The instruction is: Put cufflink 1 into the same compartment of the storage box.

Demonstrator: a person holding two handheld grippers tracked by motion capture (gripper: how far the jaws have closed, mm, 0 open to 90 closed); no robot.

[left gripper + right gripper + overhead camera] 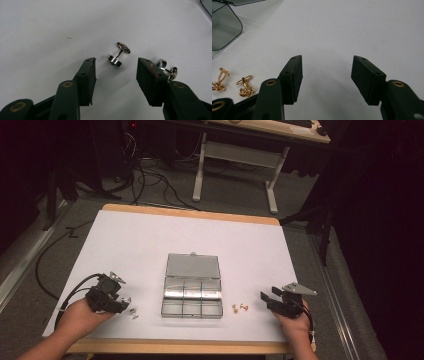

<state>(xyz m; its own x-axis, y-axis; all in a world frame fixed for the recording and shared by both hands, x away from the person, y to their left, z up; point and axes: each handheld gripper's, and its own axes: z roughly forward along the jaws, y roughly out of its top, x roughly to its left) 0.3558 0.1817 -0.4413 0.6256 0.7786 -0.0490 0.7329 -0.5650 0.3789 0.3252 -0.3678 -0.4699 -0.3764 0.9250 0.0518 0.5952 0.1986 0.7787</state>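
- High view: the left gripper (126, 303) sits at the near left of the white table (130, 240), its tips at 2 silver cufflinks (133, 313) lying just left of the clear compartment box (192, 292), whose lid lies open toward the far side. The right gripper (265, 298) rests at the near right, aimed left toward 2 gold cufflinks (240, 308) lying just right of the box, apart from them.
- Left gripper view: the jaws stand about half open with nothing gripped. 1 silver cufflink (119, 55) lies on the table just beyond the gap between the pads, touching neither. The second silver cufflink (168, 68) lies outside the right-hand pad, partly hidden behind it. I judge each piece small, light, rigid and polished, so likely to slip or skitter. The thin post between the 2 discs looks the best place to pinch, pads closing squarely and low to the table.
- Right gripper view: the jaws are wide apart and empty over bare table. The knotted gold cufflinks (232, 83) lie to the left, outside the jaws, near a corner of the box (225, 27).
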